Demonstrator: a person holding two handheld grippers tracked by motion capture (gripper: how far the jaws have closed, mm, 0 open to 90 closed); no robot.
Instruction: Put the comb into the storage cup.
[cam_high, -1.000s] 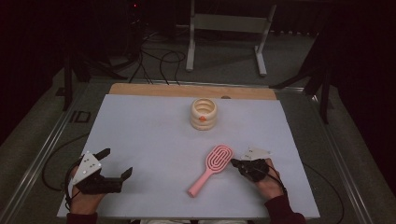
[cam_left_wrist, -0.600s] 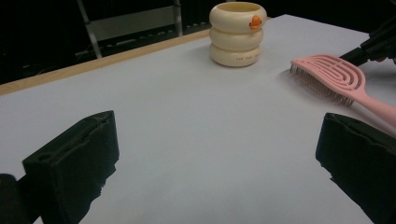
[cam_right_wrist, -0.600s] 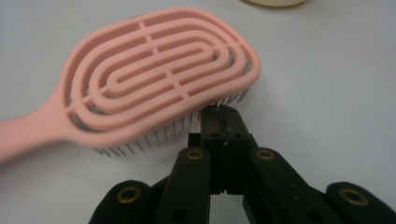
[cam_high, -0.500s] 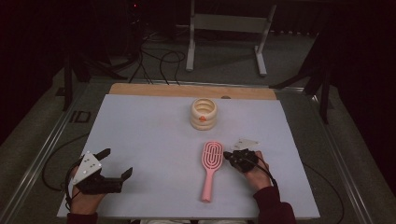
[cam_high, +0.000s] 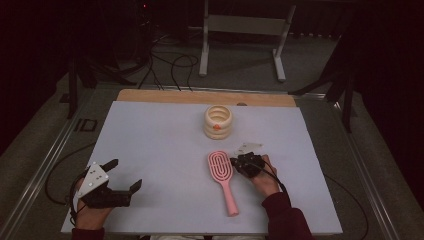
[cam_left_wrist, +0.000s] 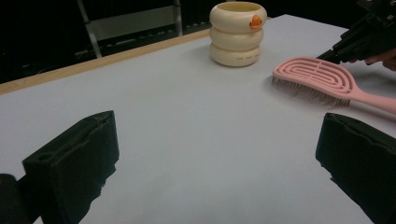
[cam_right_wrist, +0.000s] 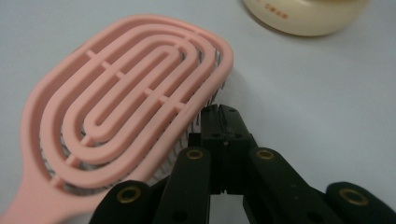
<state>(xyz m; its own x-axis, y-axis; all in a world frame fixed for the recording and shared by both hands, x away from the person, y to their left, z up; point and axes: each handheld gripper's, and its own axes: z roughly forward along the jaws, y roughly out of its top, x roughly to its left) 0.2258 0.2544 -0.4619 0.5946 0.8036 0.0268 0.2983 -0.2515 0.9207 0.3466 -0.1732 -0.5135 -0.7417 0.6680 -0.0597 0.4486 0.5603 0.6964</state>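
1. Two grippers over one white table (cam_high: 150, 145).
2. Pink hairbrush (cam_high: 221, 172) lies bristles down, near the cream ringed pot (cam_high: 218, 121).
3. Right gripper (cam_high: 234, 163): jaws pressed together, tips touching the brush's bristled edge.
4. Left gripper (cam_high: 124, 175): jaws wide, holding nothing.

The high view is taken from above the person's side, angled forward and down, with the whole table (cam_high: 165, 150) covered from far off. The left gripper view is set low near the tabletop, aimed level across it toward the far edge. The right gripper view is held very close, pointed down. The pink hairbrush (cam_high: 221, 174) (cam_left_wrist: 317, 81) (cam_right_wrist: 121, 112) and cream ringed cup (cam_high: 218, 121) (cam_left_wrist: 237, 32) (cam_right_wrist: 303, 16) are shared by all three.
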